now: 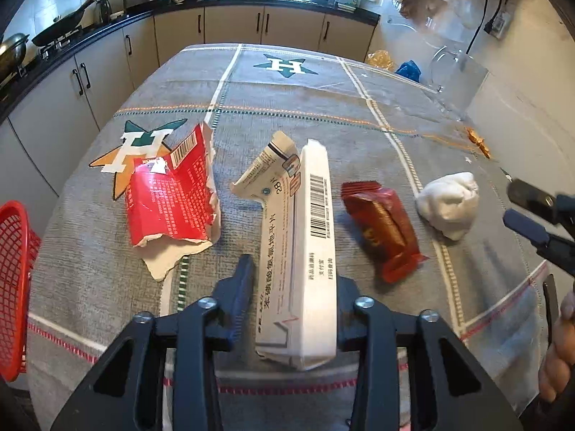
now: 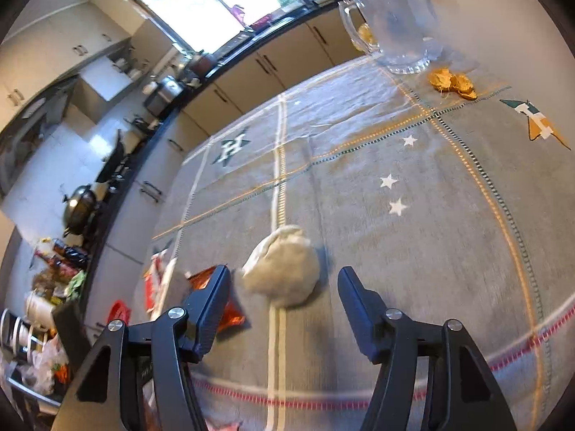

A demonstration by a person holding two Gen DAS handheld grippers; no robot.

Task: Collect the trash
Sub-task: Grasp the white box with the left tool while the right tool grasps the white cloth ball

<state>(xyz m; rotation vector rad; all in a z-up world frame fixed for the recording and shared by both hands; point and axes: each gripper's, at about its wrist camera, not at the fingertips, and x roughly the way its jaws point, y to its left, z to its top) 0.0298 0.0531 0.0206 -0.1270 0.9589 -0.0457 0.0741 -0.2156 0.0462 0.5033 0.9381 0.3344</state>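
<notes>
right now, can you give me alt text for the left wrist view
The left gripper straddles a white medicine box on a grey tablecloth, without clearly gripping it. Left of the box lies a torn red packet, right of it a red wrapper and a white tissue wad. A red basket sits at the left edge.

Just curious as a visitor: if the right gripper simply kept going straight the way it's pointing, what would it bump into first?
Most likely the crumpled white tissue wad, which lies on the tablecloth just ahead of the open right gripper, roughly between its fingers; exact depth is hard to judge.
</notes>
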